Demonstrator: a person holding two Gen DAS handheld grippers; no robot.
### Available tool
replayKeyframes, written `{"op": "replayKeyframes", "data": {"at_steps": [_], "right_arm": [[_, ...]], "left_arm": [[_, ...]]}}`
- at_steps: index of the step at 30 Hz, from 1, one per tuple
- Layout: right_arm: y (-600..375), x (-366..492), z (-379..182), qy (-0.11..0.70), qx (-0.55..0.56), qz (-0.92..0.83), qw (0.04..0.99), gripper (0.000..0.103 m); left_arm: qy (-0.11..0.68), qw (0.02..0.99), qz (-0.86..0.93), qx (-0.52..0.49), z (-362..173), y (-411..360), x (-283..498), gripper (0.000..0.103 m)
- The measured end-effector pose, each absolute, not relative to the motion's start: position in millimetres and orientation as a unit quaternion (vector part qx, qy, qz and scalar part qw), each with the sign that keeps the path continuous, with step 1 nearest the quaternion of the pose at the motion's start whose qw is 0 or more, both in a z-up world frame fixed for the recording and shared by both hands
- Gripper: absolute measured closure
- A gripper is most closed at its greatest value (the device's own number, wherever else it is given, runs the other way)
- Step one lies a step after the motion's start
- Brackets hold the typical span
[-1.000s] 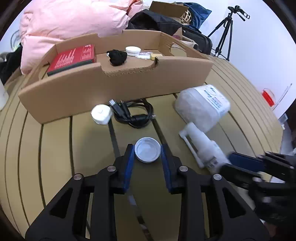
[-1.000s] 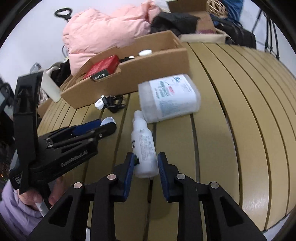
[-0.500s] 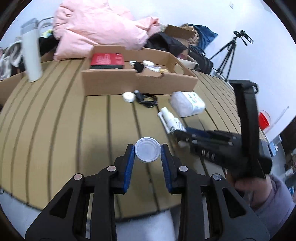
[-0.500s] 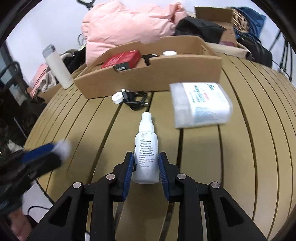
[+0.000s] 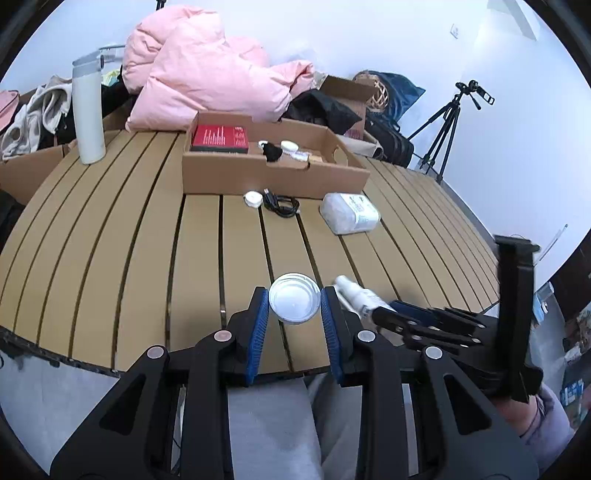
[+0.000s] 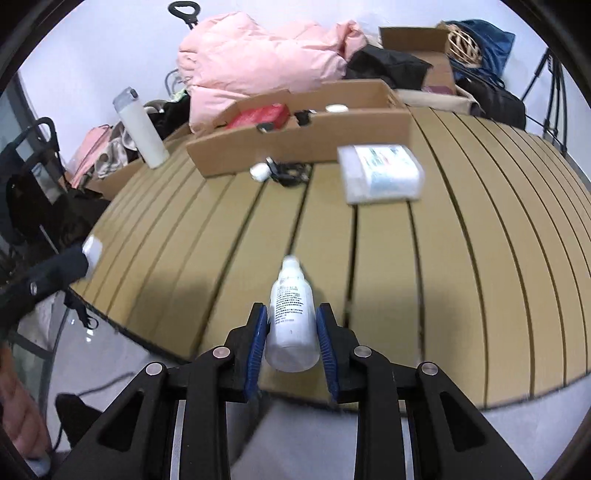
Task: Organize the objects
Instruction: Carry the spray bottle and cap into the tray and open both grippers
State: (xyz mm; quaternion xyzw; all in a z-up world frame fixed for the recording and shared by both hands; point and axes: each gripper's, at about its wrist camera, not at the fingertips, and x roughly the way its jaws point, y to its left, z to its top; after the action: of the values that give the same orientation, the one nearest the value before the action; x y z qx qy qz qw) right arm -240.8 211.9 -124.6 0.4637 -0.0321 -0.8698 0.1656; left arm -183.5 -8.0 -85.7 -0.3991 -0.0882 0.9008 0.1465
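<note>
The left gripper (image 5: 294, 303) pinches a round white cap (image 5: 294, 302); the right gripper (image 6: 291, 326) pinches its small white bottle (image 6: 291, 317), both lifted over the slatted table (image 5: 147, 236), likely for recapping.

A slatted tan worktop (image 5: 110, 229) is filling most of the view, its dark grooves running toward the far edge. White walls (image 5: 369, 33) are closing the room behind it, evenly lit. A pink quilted heap (image 5: 207, 74) is lying beyond the far edge, a black tripod (image 5: 443, 125) is standing past the far right corner, and pale grey floor (image 6: 517, 424) is showing below the near edge
</note>
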Motion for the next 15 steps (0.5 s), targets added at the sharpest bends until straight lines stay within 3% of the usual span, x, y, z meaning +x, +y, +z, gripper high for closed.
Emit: {"op": "replayKeyframes", "data": {"at_steps": [9,15], "right_arm": [[232.4,-241.3,-100.9,-0.066,0.441,-0.880,0.165,0.073],[232.9,-267.7,-67.9,-0.066,0.404,-0.894,0.185,0.073]], "left_arm": [[-0.103,0.152,0.900,-0.395,-80.5,-10.5,-197.0,0.078],[-0.084,0.173,0.909,-0.369,-62.0,-3.4,-245.3,0.078]]}}
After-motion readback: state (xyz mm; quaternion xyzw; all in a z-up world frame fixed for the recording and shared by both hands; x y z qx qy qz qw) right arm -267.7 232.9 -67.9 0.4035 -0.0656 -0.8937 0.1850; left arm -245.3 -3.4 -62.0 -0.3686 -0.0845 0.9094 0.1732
